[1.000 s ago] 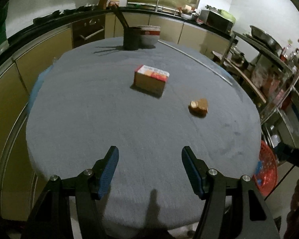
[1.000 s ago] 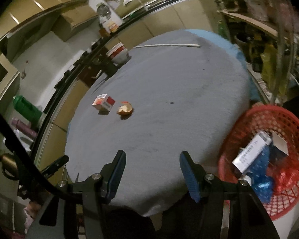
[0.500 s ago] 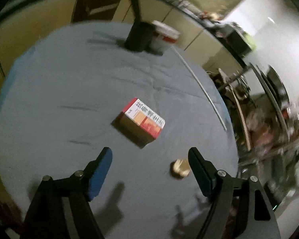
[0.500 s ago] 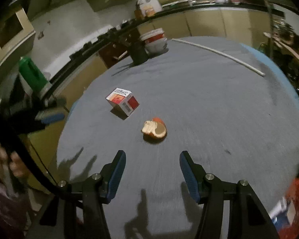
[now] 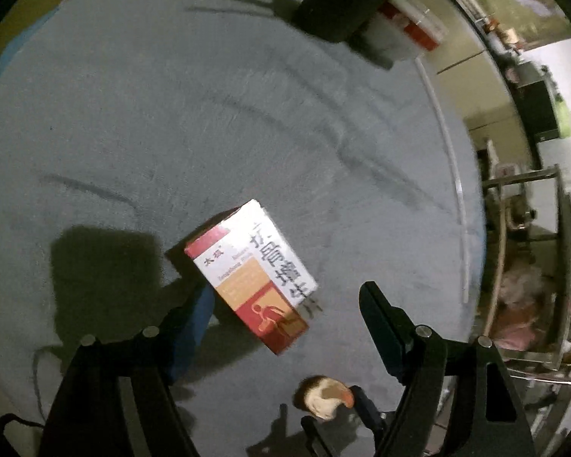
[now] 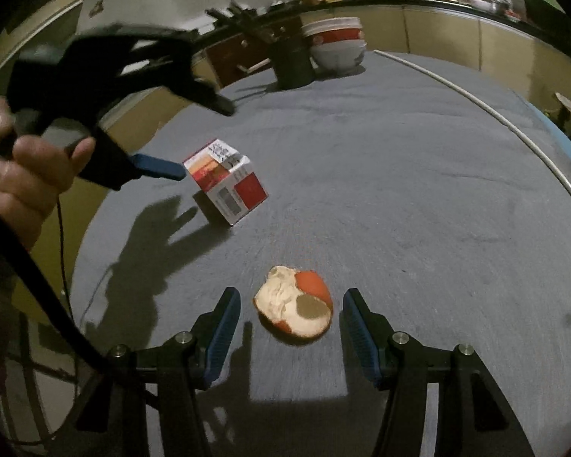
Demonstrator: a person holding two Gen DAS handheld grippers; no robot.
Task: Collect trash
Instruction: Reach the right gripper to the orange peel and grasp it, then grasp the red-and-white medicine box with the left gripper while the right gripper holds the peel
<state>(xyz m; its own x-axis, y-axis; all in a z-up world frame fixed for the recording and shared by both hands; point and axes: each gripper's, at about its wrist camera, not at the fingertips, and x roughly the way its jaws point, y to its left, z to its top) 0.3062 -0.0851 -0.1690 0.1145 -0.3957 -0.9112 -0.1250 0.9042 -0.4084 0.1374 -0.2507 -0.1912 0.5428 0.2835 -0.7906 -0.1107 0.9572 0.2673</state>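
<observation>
1. Reaching for two bits of trash on the gray table point(image 6: 399, 160).
2. Left gripper point(image 5: 285, 316) spread wide around the small box point(image 5: 253, 274), not squeezing yet.
3. Right gripper point(image 6: 291, 327) spread around the orange peel point(image 6: 295, 310), not touching.
4. Next, probably: go lower, then squeeze gently.
5. Box: red, white and tan, lying near the table's middle. Peel: curled, white inside, just in front.

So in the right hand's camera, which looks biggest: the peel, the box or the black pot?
As they look in the right wrist view:
1. Box and peel: about alike, no ranking. The peel lies nearest the camera, which swells it.
2. Black pot: smallest looking, but farthest back, so its real size is unsure.
</observation>
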